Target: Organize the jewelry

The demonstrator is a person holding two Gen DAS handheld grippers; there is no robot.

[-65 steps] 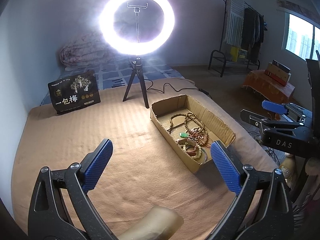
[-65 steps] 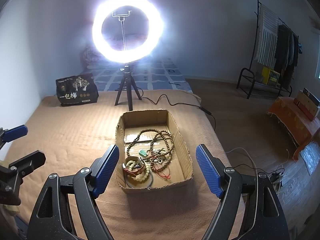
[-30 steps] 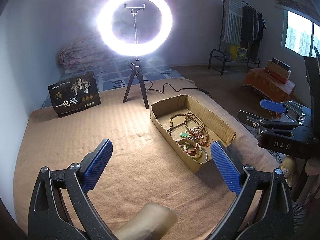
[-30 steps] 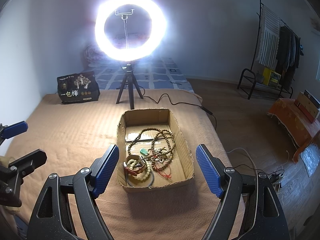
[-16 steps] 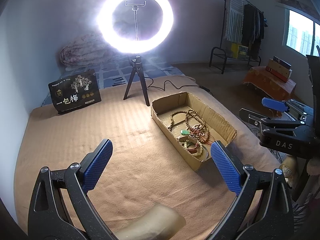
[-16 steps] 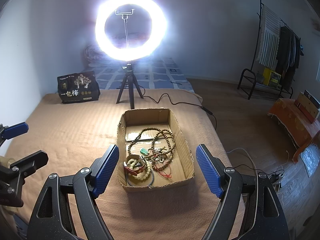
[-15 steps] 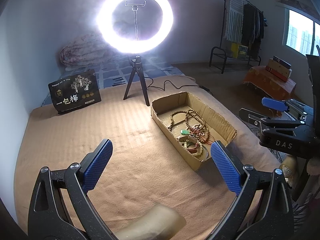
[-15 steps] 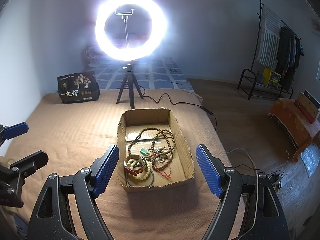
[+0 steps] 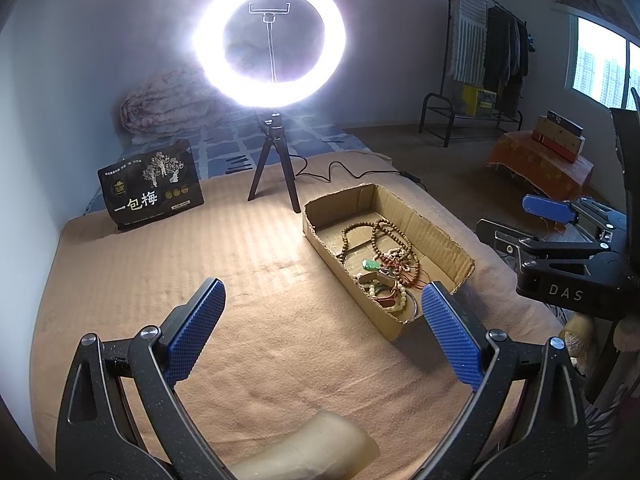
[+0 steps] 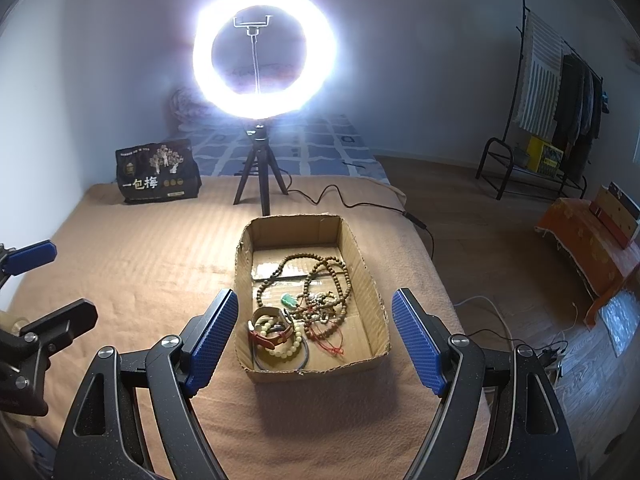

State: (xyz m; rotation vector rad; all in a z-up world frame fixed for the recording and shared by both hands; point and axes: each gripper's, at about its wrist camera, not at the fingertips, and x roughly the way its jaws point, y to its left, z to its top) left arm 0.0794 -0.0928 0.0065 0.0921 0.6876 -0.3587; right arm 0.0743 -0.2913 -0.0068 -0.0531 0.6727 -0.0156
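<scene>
A shallow cardboard box [image 10: 362, 264] lies on the tan blanket and holds tangled jewelry. Inside are brown wooden bead necklaces [image 10: 324, 276], a green pendant [image 10: 289, 300], and pale bead bracelets with a red strap [image 10: 276, 332]. My right gripper [image 10: 315, 296] hangs open above the box's near end, nothing between its fingers. My left gripper [image 9: 322, 286] is open over bare blanket, with the box [image 9: 440, 232] to its right. Each gripper also shows at the edge of the other's view: the right gripper [image 9: 516, 216], the left gripper [image 10: 60, 280].
A lit ring light on a small tripod [image 10: 260, 184] stands just behind the box, its cable [image 10: 340, 200] trailing right off the bed. A black printed bag [image 10: 158, 178] leans at the back left. A pale rounded object [image 9: 312, 444] lies under the left gripper. The bed's edge and floor are to the right.
</scene>
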